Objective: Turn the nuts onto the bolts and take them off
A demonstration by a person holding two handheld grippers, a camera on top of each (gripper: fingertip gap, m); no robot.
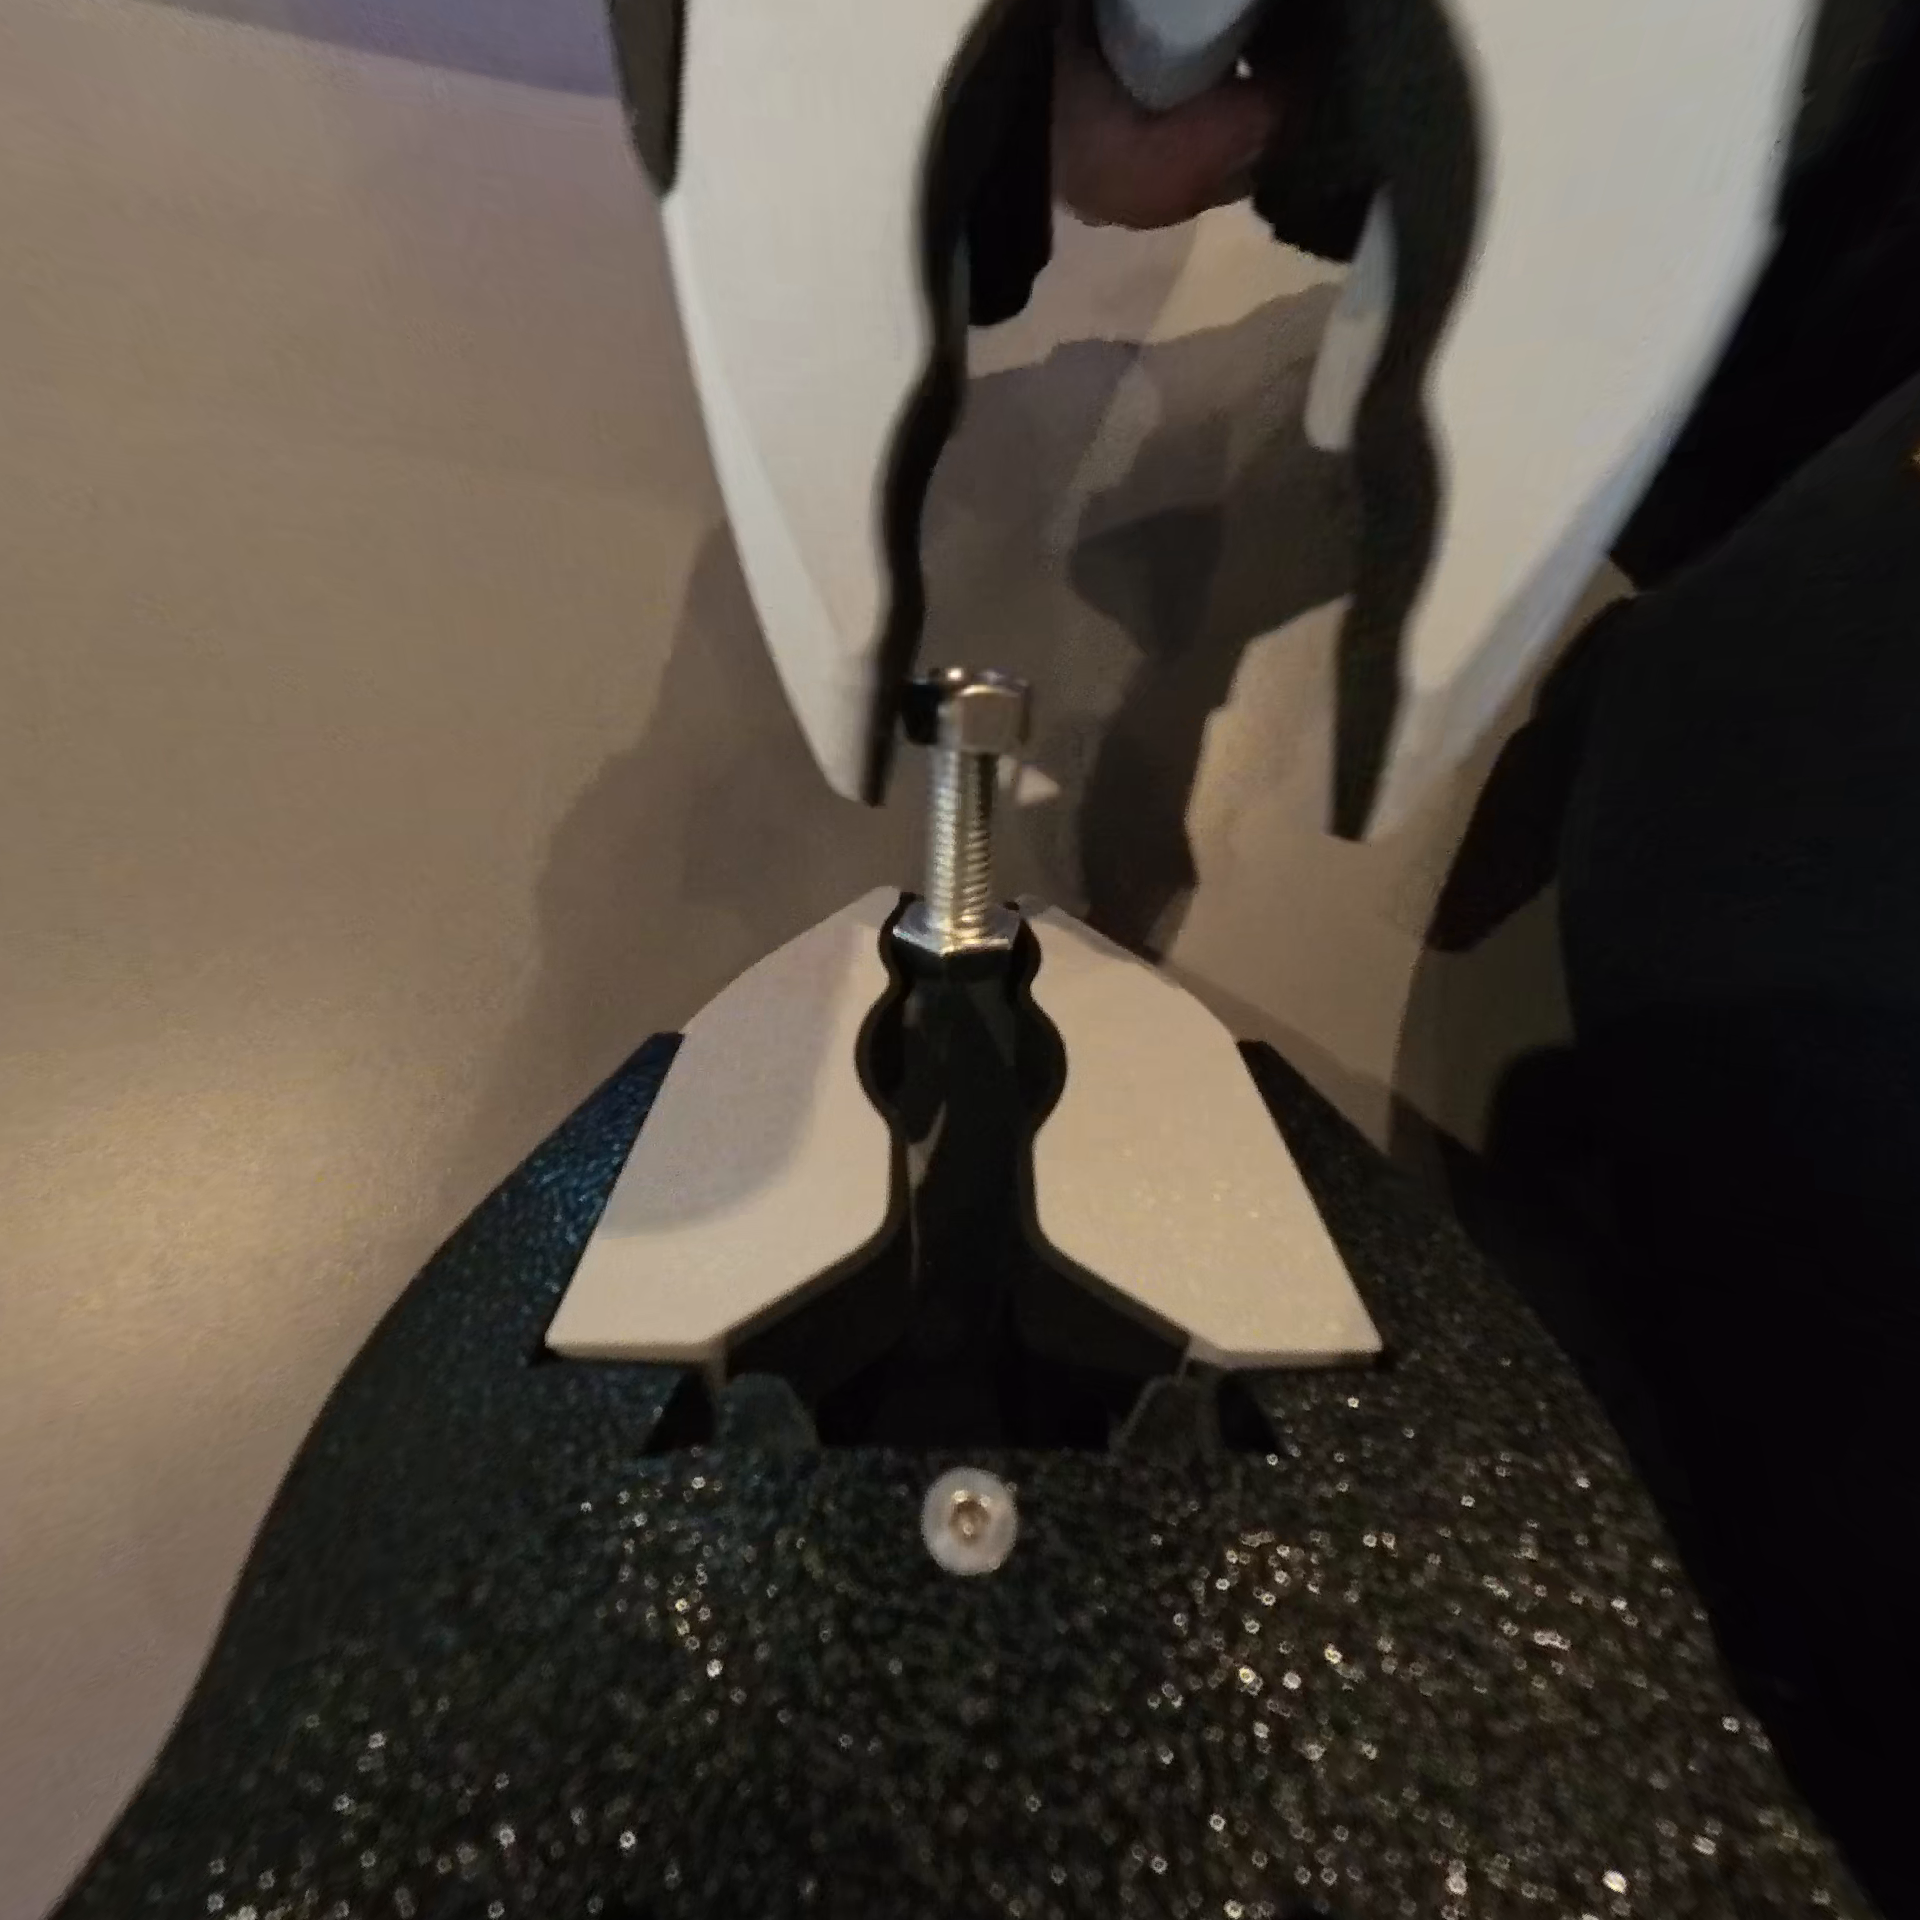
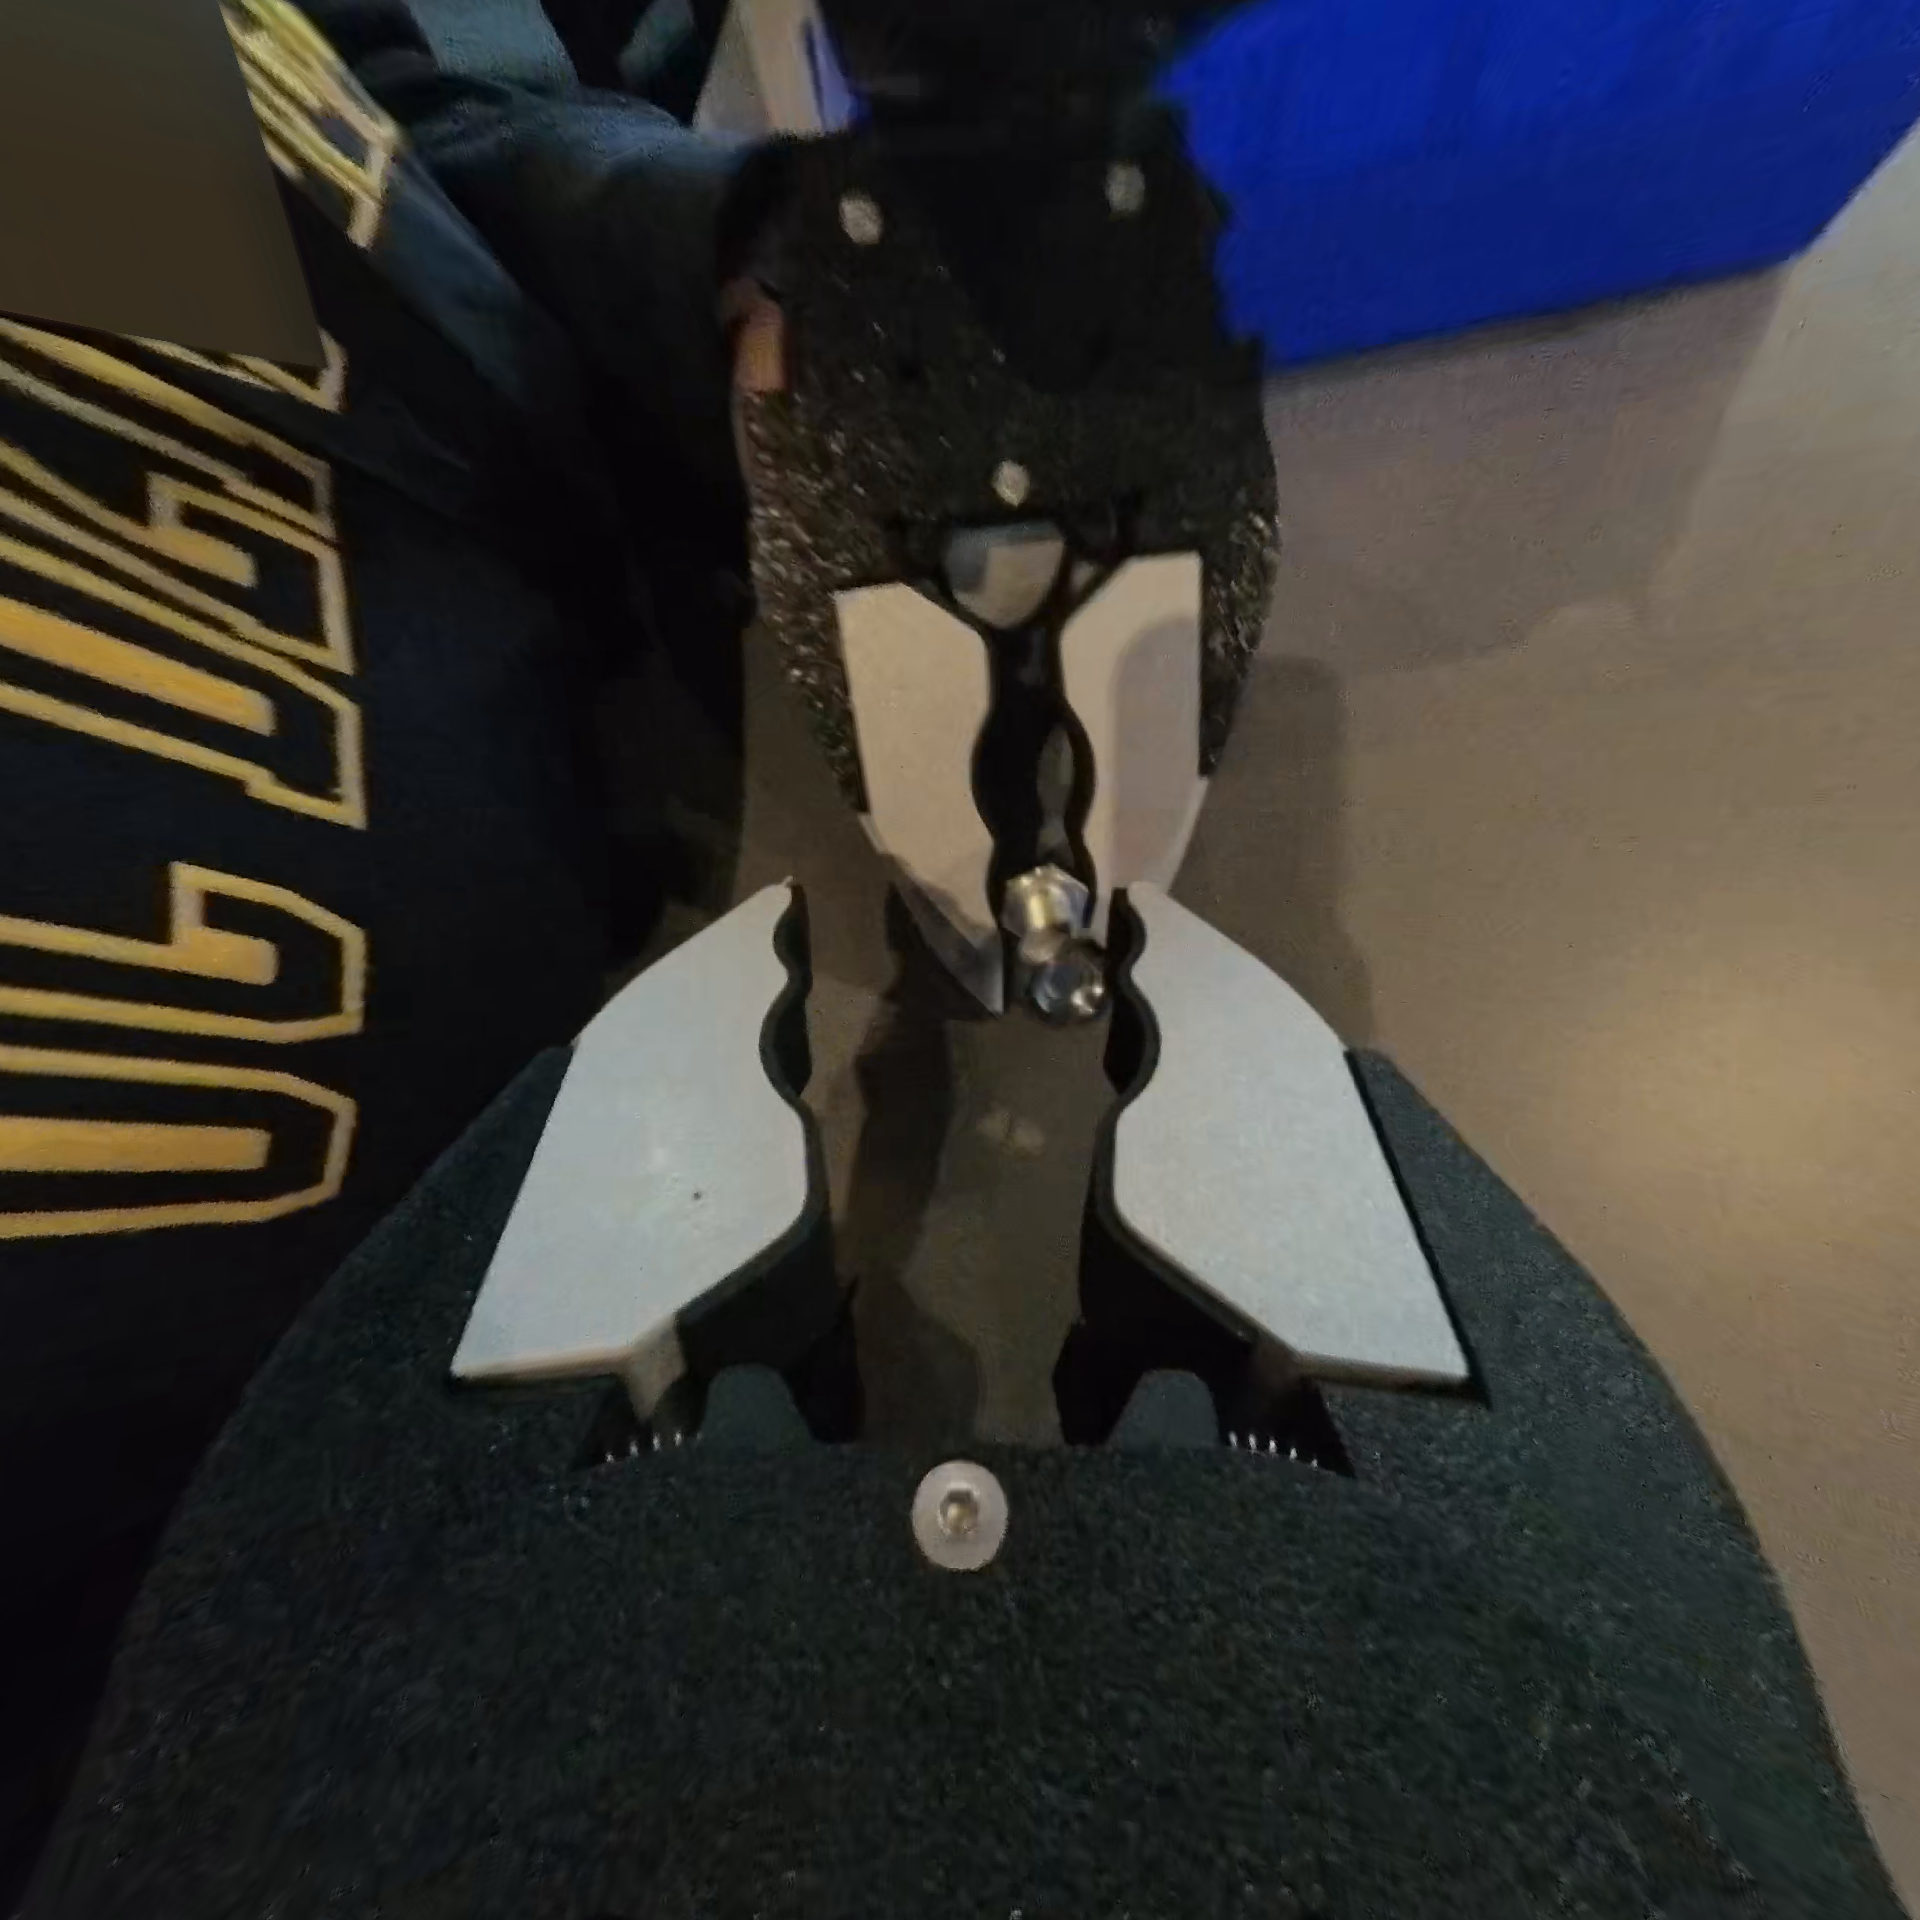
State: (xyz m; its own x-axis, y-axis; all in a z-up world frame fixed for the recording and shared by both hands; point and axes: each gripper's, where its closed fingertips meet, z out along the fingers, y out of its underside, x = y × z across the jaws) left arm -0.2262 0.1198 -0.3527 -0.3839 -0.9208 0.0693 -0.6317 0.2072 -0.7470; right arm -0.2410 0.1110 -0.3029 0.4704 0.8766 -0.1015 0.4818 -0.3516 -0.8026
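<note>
My left gripper (image 1: 961, 920) is shut on the hex head of a silver bolt (image 1: 964, 831). The bolt's threaded shaft points away from the gripper. A silver nut (image 1: 971, 709) sits at the far end of the shaft. My right gripper (image 2: 961, 914) is open, with the nut (image 2: 1070, 982) between its fingers and close to its right finger (image 2: 1226, 1091). In the left wrist view the right gripper (image 1: 1107, 810) comes in from the top, with one finger (image 1: 790, 468) against the nut. In the right wrist view the left gripper (image 2: 1039, 914) faces me, holding the bolt (image 2: 1034, 904).
A beige tabletop (image 1: 312, 727) lies under both grippers. A person in dark clothing with yellow lettering (image 2: 208, 727) is at the left of the right wrist view. A blue object (image 2: 1507, 156) is at the far right. Dark cloth (image 1: 1714, 935) fills the right edge of the left wrist view. Left tips to right tips: about 5 cm. About 20 cm separates my right fingertips from the blue object (image 2: 1507, 156).
</note>
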